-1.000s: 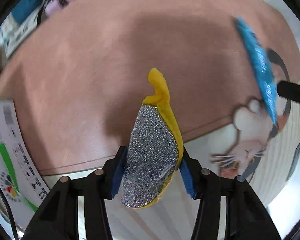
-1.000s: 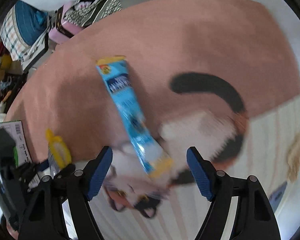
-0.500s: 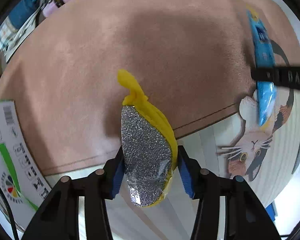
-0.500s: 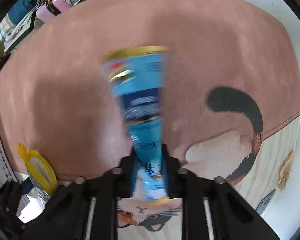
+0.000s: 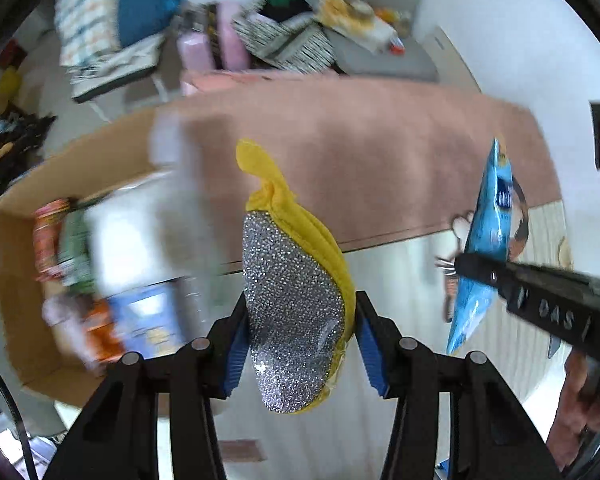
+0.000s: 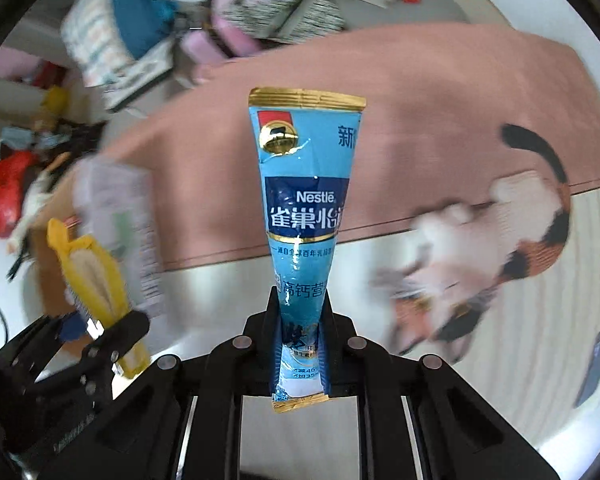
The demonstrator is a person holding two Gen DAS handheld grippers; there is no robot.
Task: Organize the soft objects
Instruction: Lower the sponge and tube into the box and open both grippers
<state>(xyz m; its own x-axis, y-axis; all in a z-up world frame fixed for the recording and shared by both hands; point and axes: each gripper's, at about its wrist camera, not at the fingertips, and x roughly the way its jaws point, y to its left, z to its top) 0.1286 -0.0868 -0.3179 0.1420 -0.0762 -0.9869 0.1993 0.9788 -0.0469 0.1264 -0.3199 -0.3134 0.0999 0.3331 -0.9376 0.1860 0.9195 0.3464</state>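
Observation:
My left gripper (image 5: 300,344) is shut on a yellow scrub sponge with a glittery silver face (image 5: 294,308), held upright in the air. It also shows in the right wrist view (image 6: 96,292) at the lower left. My right gripper (image 6: 300,344) is shut on a blue Nestle sachet (image 6: 306,200) that stands upright above the mat. The sachet also shows in the left wrist view (image 5: 488,240) at the right. An open cardboard box (image 5: 16,280) with several packets inside lies left of the sponge.
A pink mat with a cat print (image 6: 440,100) covers the pale floor. Behind it lie a blue and patterned cushion (image 5: 112,20), a striped box (image 5: 288,36) and a grey pad with clutter (image 5: 380,44). A red bag (image 6: 4,196) sits at far left.
Both grippers have lifted and tilted up with their objects held. The right gripper closed on the sachet a second ago. The cardboard box and the clutter at the back have come into view.

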